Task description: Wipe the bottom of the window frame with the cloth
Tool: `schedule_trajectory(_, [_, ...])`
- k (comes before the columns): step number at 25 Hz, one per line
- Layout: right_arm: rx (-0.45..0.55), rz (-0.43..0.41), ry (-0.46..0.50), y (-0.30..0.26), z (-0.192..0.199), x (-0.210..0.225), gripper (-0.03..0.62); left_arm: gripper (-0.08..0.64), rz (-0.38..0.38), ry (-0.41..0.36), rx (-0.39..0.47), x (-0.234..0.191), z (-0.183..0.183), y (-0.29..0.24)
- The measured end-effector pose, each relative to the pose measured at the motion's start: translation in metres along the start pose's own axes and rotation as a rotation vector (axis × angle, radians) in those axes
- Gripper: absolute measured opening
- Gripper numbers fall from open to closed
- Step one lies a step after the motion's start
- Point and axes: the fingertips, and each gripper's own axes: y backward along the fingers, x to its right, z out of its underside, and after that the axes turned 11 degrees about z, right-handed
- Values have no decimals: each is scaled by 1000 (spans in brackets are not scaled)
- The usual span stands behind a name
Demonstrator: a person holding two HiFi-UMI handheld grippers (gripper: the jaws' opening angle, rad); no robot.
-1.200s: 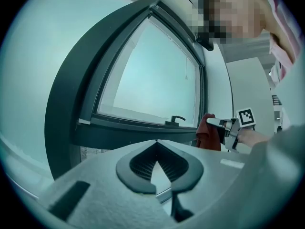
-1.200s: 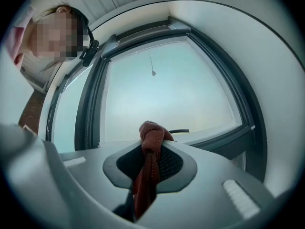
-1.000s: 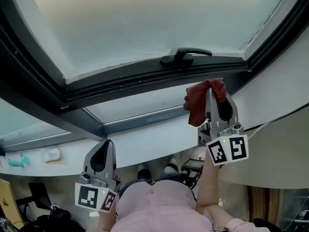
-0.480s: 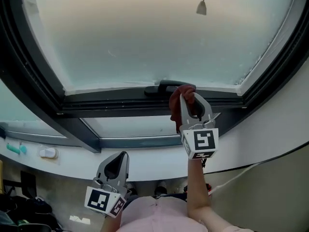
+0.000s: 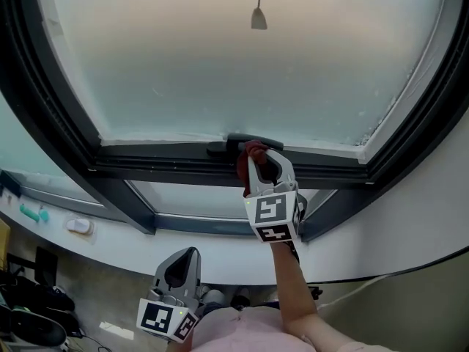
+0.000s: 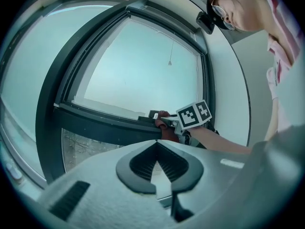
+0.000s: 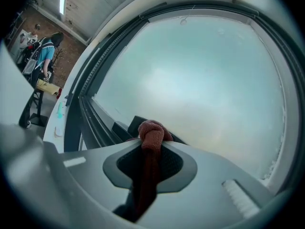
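Note:
My right gripper [image 5: 254, 151] is shut on a dark red cloth [image 5: 248, 161], and the bunched end of the cloth [image 7: 151, 133] sticks out past the jaws. In the head view the cloth presses against the dark bottom rail of the window frame [image 5: 146, 160], right by the black window handle [image 5: 238, 144]. The left gripper view shows the same contact, cloth [image 6: 162, 120] on frame [image 6: 105, 123]. My left gripper [image 5: 185, 261] hangs low, well below the sill, shut with nothing in it.
Frosted glass [image 5: 242, 64] fills the sash, with a small pull cord weight [image 5: 259, 17] hanging before it. A white sill [image 5: 146, 248] runs under the frame, with a teal item [image 5: 31, 213] and a white item [image 5: 79, 226] at far left. A lower fixed pane [image 5: 190, 196] sits beneath the rail.
My right gripper has moved up and left with the cloth, from below the handle onto the bottom frame rail at the handle. The left gripper has dropped lower in view.

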Motion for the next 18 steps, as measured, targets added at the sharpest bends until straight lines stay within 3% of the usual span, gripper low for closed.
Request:
schedule_trajectory(6, [-70,-20,31,-2,10,7,60,0,18,-31,16,-3,-14,-18])
schedule_trajectory(18, [-141,-58,-40,5,25,24,60,0,68,-24,13,2,-15,-39])
